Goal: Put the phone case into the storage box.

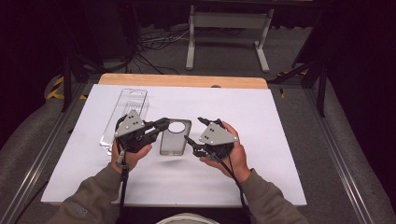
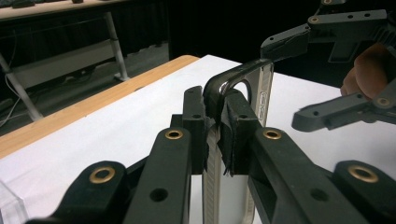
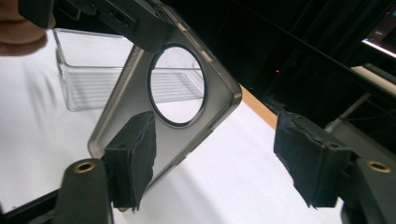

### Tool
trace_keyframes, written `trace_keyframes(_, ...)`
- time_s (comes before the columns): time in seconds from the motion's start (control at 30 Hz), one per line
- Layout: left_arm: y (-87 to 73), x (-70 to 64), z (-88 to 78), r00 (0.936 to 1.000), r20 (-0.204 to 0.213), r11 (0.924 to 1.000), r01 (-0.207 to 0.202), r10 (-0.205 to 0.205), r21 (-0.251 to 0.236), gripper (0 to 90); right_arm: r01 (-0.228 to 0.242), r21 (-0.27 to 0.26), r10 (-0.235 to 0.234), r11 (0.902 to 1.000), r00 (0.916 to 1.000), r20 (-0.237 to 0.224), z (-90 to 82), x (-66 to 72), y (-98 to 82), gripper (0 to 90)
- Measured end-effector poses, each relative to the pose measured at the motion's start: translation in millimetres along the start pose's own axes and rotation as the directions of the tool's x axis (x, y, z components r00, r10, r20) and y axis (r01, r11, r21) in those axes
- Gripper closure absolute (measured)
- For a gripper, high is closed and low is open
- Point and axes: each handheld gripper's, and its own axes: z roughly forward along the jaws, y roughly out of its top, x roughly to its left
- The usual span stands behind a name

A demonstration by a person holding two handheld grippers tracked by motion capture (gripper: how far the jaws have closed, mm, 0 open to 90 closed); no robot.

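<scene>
A grey phone case (image 1: 175,136) is held aloft, clamped by the left gripper (image 1: 161,125), seemingly for handover. The right gripper (image 1: 195,133) is spread open, nothing grasped

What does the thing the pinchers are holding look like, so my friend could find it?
Look at the middle of the white table, between the two hands. The left gripper pinches a flat smoky-grey phone case. Its big round hole sets it apart from the clear plastic box behind.

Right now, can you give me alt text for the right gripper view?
A grey translucent phone case with a round camera hole hangs tilted over the white table, clamped at its top by the left gripper. The right gripper stands open before it, a clear plastic tray behind.
</scene>
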Motion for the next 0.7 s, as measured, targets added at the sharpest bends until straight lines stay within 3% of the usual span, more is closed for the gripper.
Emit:
trace_keyframes(0.2,-0.4,2.3,-2.7,1.0000,0.001,0.9999,0.007,-0.007,-0.008,81.4,-0.037,-0.004,0.037,0.9993,0.9993,-0.009,1.1,0.0,-4.7,26.3)
trace_keyframes(0.7,0.3,11.1,-15.7,0.9998,-0.011,0.9991,0.018,-0.019,-0.038,81.4,-0.050,0.023,0.052,0.9985,0.9975,-0.048,-5.0,3.5,-22.6,26.4)
